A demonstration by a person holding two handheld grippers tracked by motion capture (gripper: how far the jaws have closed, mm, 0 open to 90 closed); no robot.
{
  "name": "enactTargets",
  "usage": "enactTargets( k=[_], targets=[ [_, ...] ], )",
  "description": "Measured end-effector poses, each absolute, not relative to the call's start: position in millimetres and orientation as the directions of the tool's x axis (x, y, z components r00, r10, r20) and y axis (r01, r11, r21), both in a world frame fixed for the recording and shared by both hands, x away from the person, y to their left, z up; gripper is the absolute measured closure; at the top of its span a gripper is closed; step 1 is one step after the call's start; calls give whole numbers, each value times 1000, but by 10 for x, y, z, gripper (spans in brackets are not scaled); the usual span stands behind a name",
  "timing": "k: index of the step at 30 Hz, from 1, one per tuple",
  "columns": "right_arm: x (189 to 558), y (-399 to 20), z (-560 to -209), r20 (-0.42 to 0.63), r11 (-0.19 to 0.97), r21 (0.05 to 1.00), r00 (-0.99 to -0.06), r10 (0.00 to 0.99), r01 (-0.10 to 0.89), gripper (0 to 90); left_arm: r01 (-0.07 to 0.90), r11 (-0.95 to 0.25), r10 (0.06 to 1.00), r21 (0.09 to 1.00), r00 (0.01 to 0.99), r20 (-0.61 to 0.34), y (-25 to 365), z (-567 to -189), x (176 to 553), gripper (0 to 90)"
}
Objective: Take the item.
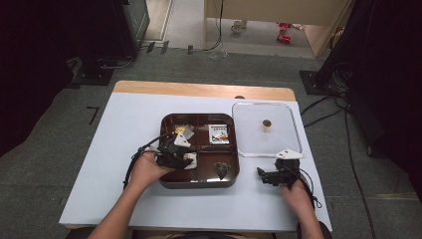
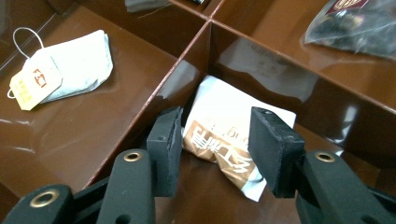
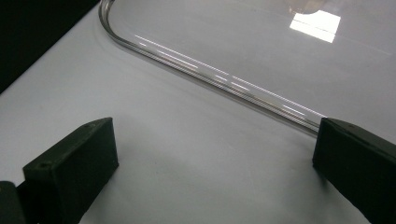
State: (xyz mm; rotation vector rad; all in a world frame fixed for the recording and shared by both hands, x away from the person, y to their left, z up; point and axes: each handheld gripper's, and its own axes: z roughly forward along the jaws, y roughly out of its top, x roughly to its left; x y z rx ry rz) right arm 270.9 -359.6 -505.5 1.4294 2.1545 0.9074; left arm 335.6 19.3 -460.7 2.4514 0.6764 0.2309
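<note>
The left tool (image 2: 215, 149) hangs open, jaws straddling a white-and-brown paper sachet (image 2: 229, 140) in the brown divided plastic tray's (image 1: 166, 183) near-left compartment. Closing looks next. The right tool (image 3: 215, 172) idles open by the clear lid (image 3: 261, 42).

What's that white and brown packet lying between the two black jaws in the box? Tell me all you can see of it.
The packet is a small flat sachet, white with a brown band bearing pale lettering, papery or foil-like. It lies tilted in a compartment of the brown tray, one edge against the divider wall. The left gripper straddles it, jaws open, not yet pinching.
</note>
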Motion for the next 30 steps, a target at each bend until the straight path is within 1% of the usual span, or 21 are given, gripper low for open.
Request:
enactTargets(
  k=[4,8,12,14,17,20,23,25,26,29,30],
  targets=[
    [2709,-3596,-5055,25,266,704,-398,917,659,0,441,-689,532,575,846,-12,198,-4603,3364,546],
    [2709,-3596,-5055,25,266,704,-398,917,658,0,497,-683,578,535,816,-20,210,-4603,3364,526],
    [2709,-3597,-5055,25,266,704,-398,917,659,0,512,-675,582,532,812,-42,194,-4613,3381,524],
    [2709,-3597,-5055,25,267,704,-398,917,659,0,514,-692,573,507,818,-47,166,-4627,3396,536],
    [2709,-3597,-5055,25,267,704,-398,917,659,0,548,-672,591,498,802,-85,178,-4632,3429,526],
    [2709,-3597,-5055,25,267,704,-398,917,659,0,537,-683,579,495,811,-81,171,-4633,3424,503],
    [2709,-3595,-5056,26,266,704,-397,917,659,0,526,-691,569,496,819,-77,169,-4631,3415,507],
    [2709,-3595,-5055,26,265,704,-397,917,659,0,519,-693,556,500,827,-89,172,-4631,3406,594],
    [2709,-3595,-5055,26,266,704,-397,917,659,0,521,-691,556,501,826,-93,174,-4631,3407,594],
    [2709,-3595,-5056,25,266,704,-397,917,659,0,530,-680,562,506,821,-103,181,-4630,3404,666],
    [2709,-3595,-5056,25,266,704,-397,917,659,0,532,-675,568,512,817,-100,183,-4629,3398,722]
  ],
)
